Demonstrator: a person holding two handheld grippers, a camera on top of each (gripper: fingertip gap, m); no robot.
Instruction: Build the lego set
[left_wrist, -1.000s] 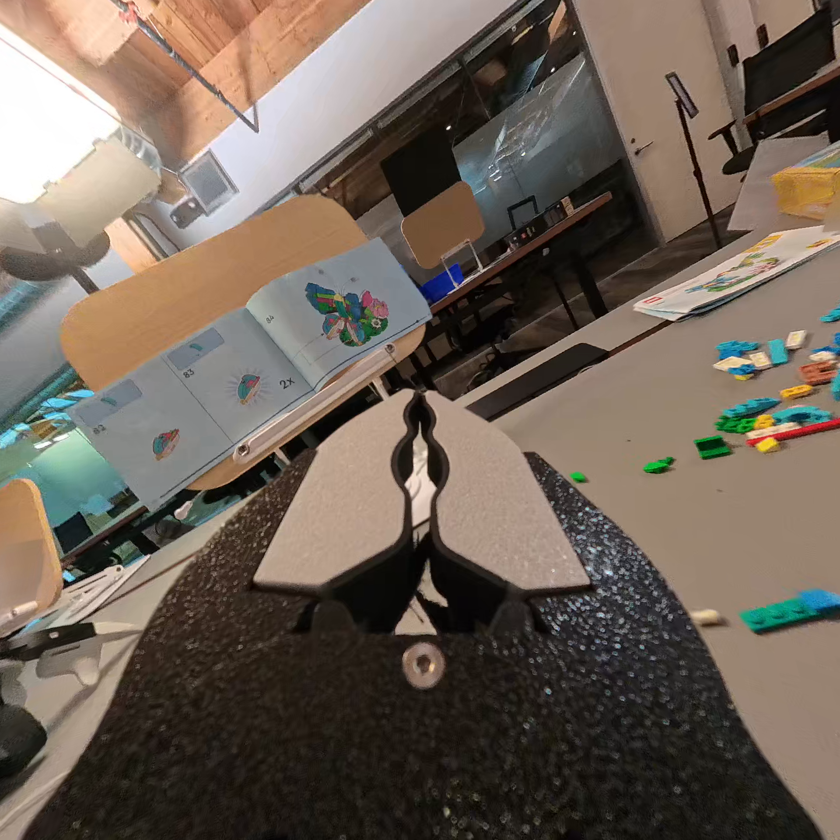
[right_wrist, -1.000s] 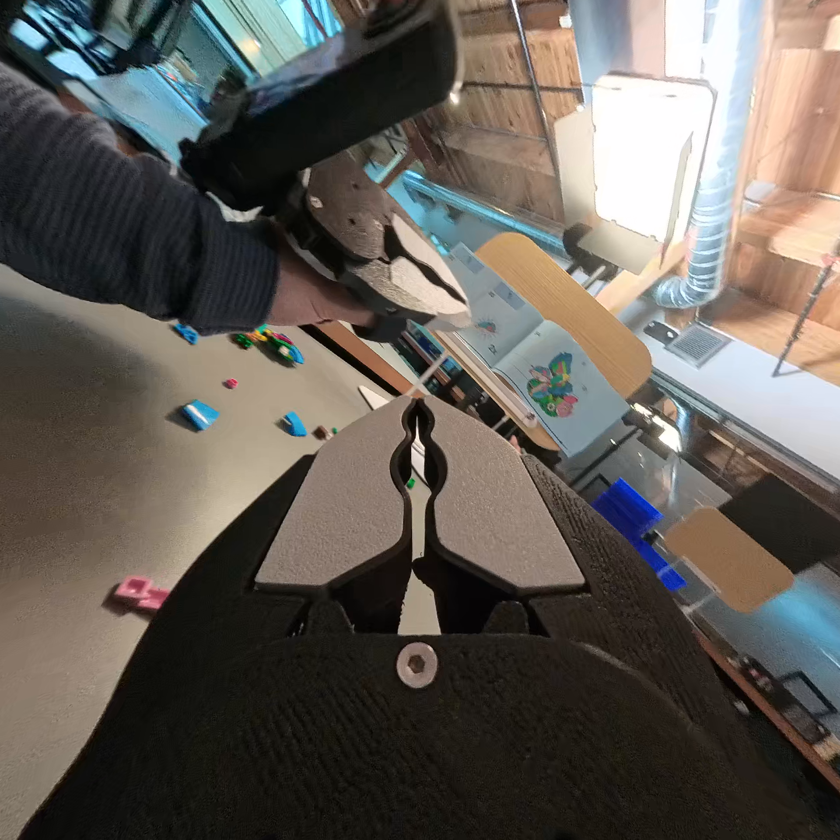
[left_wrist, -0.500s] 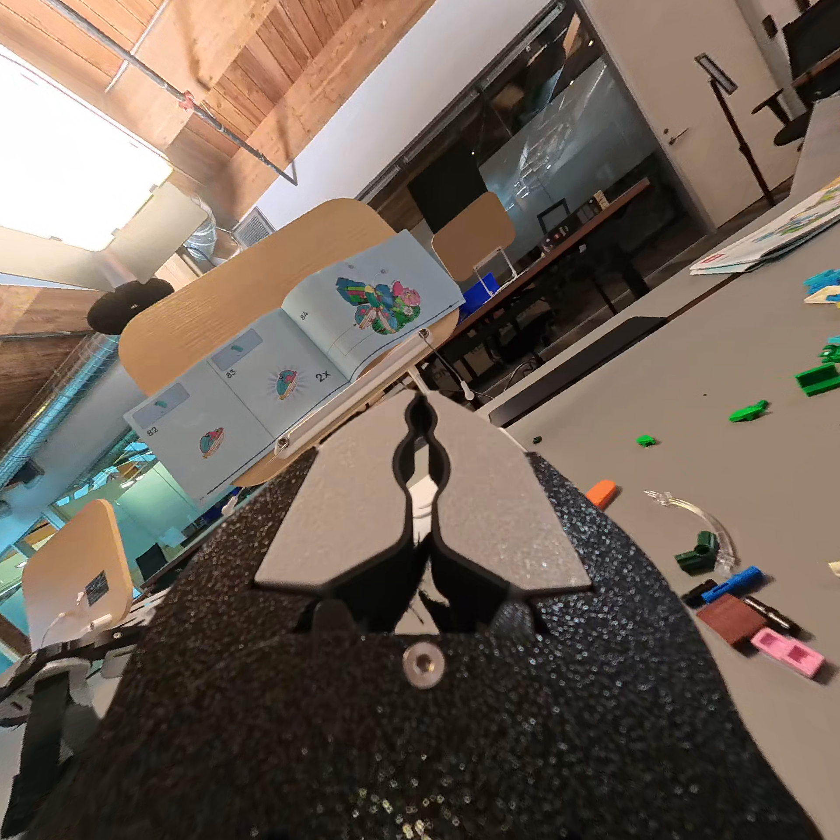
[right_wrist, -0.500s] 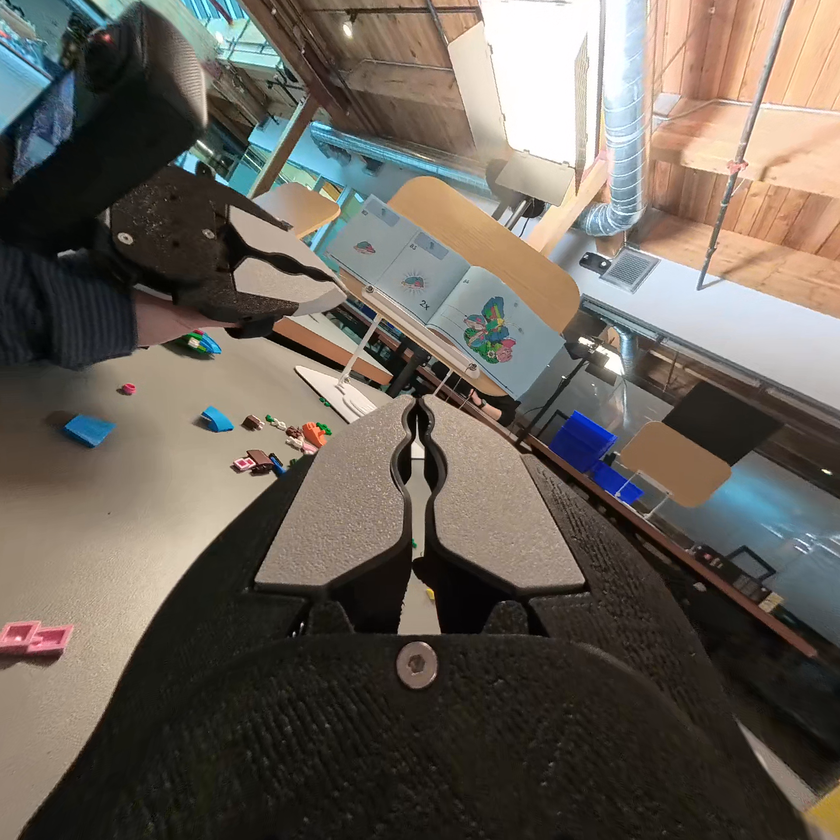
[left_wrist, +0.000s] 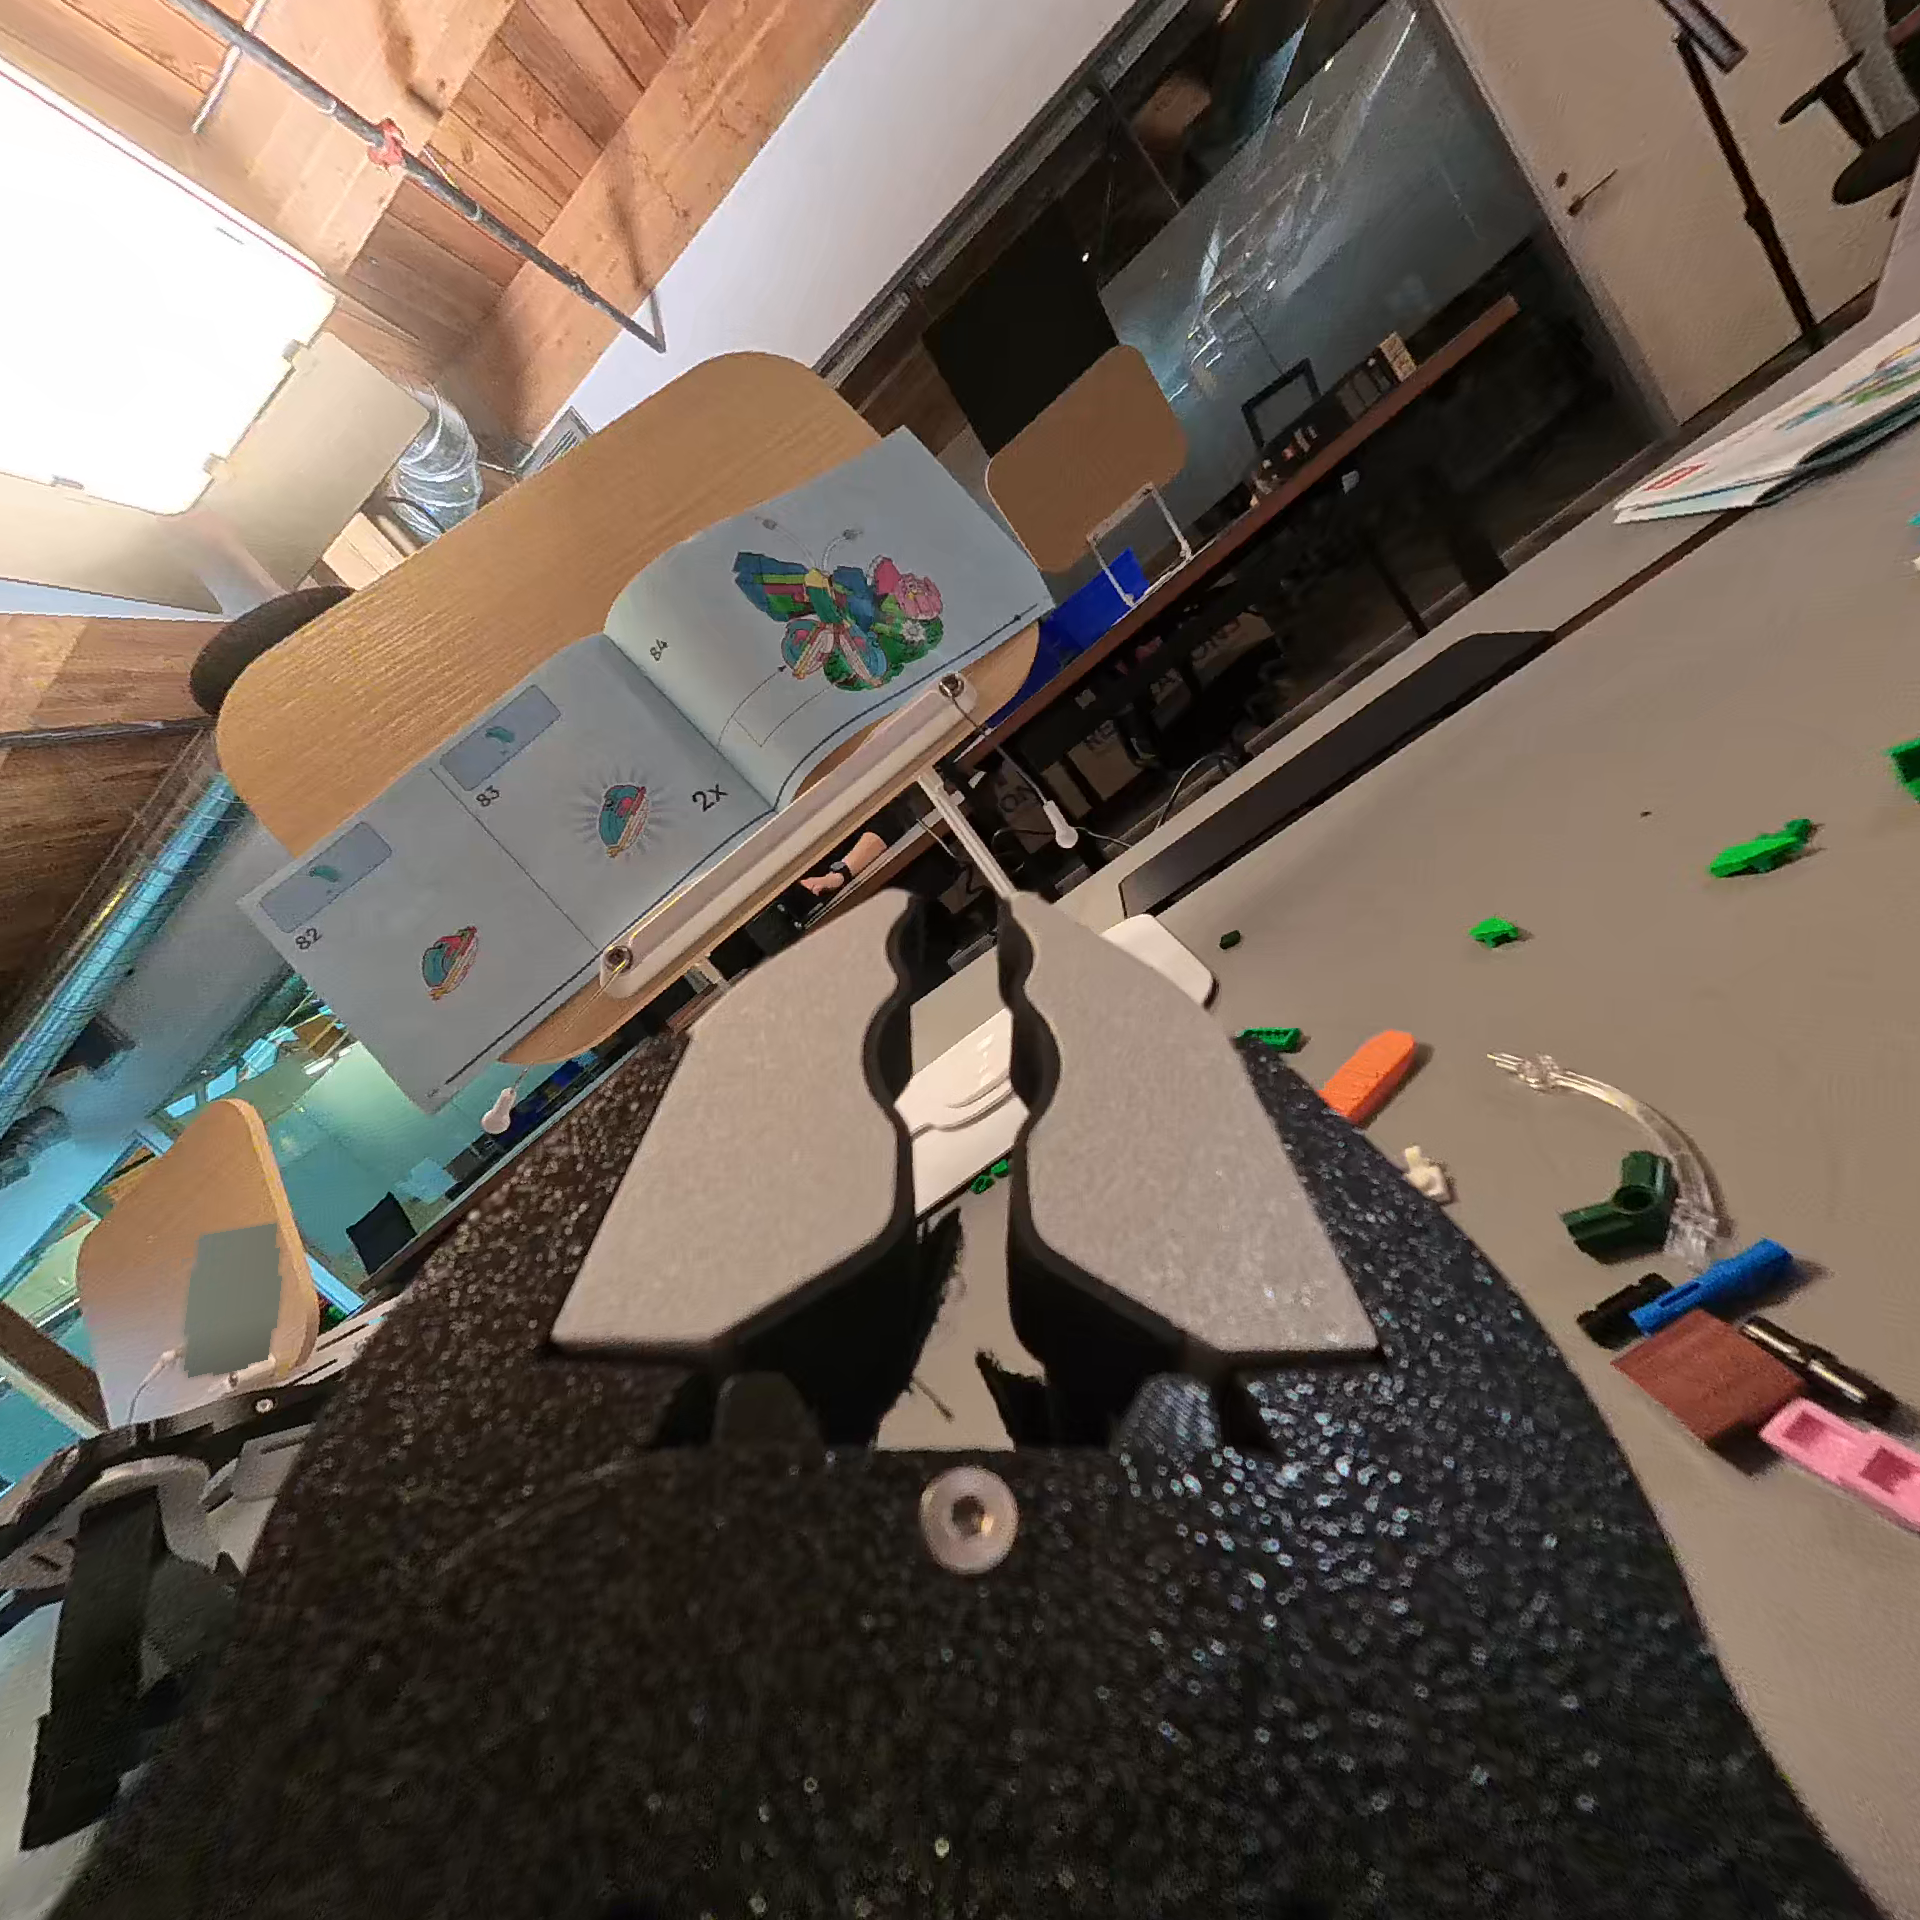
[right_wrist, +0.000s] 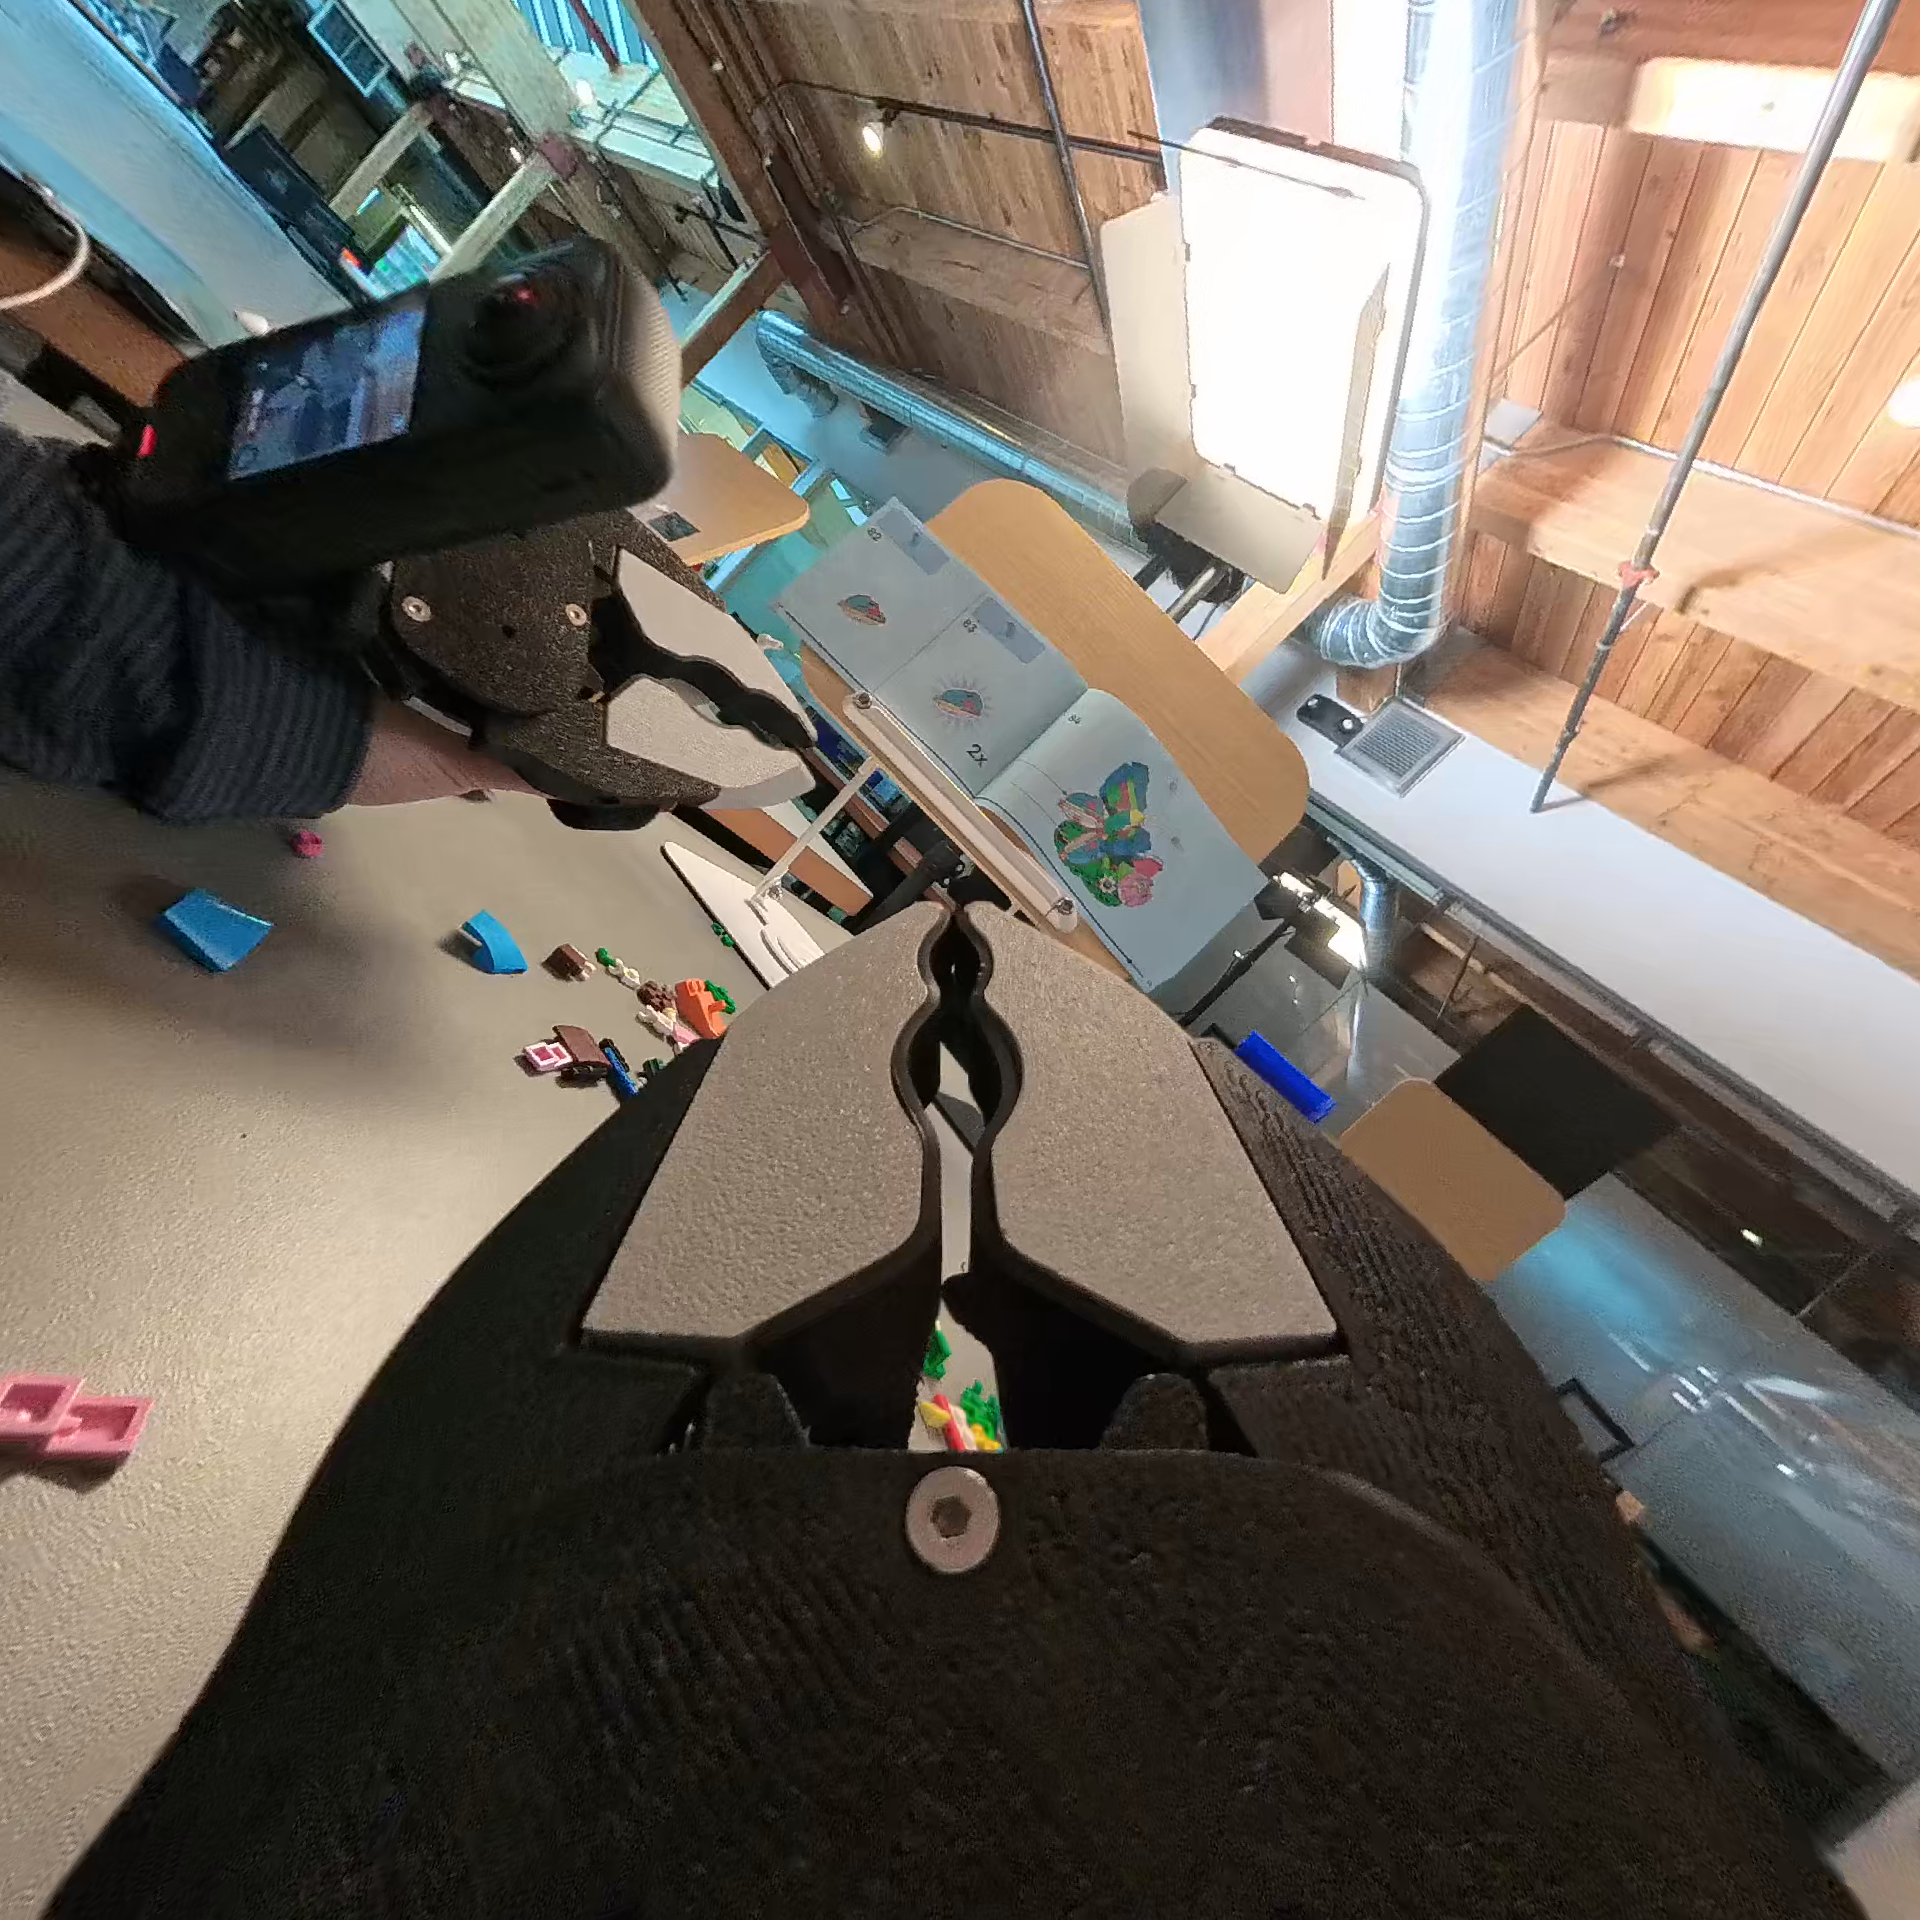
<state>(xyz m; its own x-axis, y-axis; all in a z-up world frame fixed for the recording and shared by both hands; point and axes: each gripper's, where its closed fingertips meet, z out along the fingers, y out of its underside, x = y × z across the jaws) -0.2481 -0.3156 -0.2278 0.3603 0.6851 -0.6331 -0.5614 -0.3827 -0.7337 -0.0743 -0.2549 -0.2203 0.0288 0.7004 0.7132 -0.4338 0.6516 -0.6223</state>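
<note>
My left gripper (left_wrist: 956, 920) is open and empty, held above the grey table (left_wrist: 1558, 727) and pointing at the open instruction booklet (left_wrist: 644, 769) on its white stand. It also shows at upper left in the right wrist view (right_wrist: 774, 727), jaws parted, held by a hand in a dark sleeve. My right gripper (right_wrist: 951, 920) is shut on nothing and also points toward the booklet (right_wrist: 997, 727). Loose lego pieces lie on the table: an orange piece (left_wrist: 1369, 1073), a dark green connector (left_wrist: 1621, 1216), a blue pin (left_wrist: 1714, 1286), a brown tile (left_wrist: 1704, 1377) and a pink piece (left_wrist: 1849, 1460).
The stand's white base (left_wrist: 977, 1091) sits just past my left fingertips. Two blue slopes (right_wrist: 213, 928) (right_wrist: 494, 943), a pink piece (right_wrist: 73, 1415) and a small cluster of pieces (right_wrist: 644, 1023) lie left of my right gripper. A second booklet (left_wrist: 1787, 436) lies far right. From my left tips it is roughly 12 cm to the dark green connector (left_wrist: 1621, 1216); from my right, 20 cm. The brown tile (left_wrist: 1704, 1377) sits 12 cm or so from the ends of my left fingers. It is also in sight in the right wrist view (right_wrist: 581, 1050).
My left gripper has opened; it was shut in both earlier frames. Both views have swung, and the loose pieces by the stand now sit nearer my left gripper. The right gripper stays shut.
</note>
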